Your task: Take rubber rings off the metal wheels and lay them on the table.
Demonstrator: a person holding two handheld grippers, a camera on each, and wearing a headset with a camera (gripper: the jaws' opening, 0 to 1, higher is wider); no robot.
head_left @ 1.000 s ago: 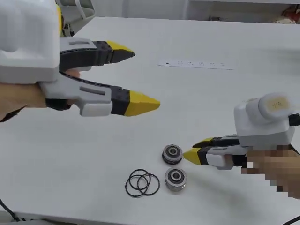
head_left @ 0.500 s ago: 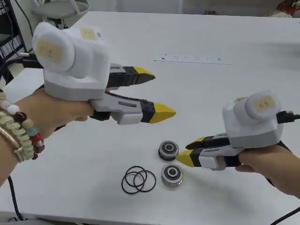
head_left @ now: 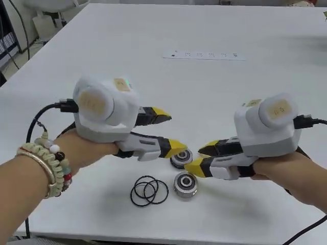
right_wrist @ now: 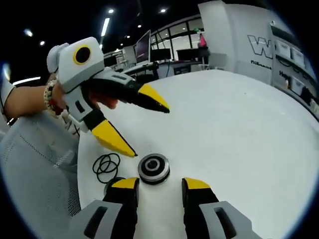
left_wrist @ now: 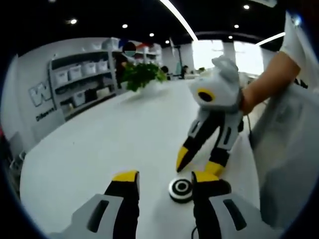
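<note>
Lower centre of the head view: loose rubber rings (head_left: 149, 190) lie just beside two metal wheels (head_left: 185, 184). Left gripper (head_left: 172, 131) and right gripper (head_left: 196, 157), jaws spread, flank the upper wheel. If a tip nudges it, it may skid on the smooth white table (head_left: 127, 46). Beyond: power strip (head_left: 204, 55), room shelving (left_wrist: 79, 74).

The left gripper (head_left: 176, 132) and right gripper (head_left: 193, 158) had white housings and yellow-tipped black jaws. Beaded bracelets (head_left: 51, 163) ringed the left wrist.

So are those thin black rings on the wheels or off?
Off: the thin black rubber rings lie overlapping on the white table beside the nearer round metal wheel.
</note>
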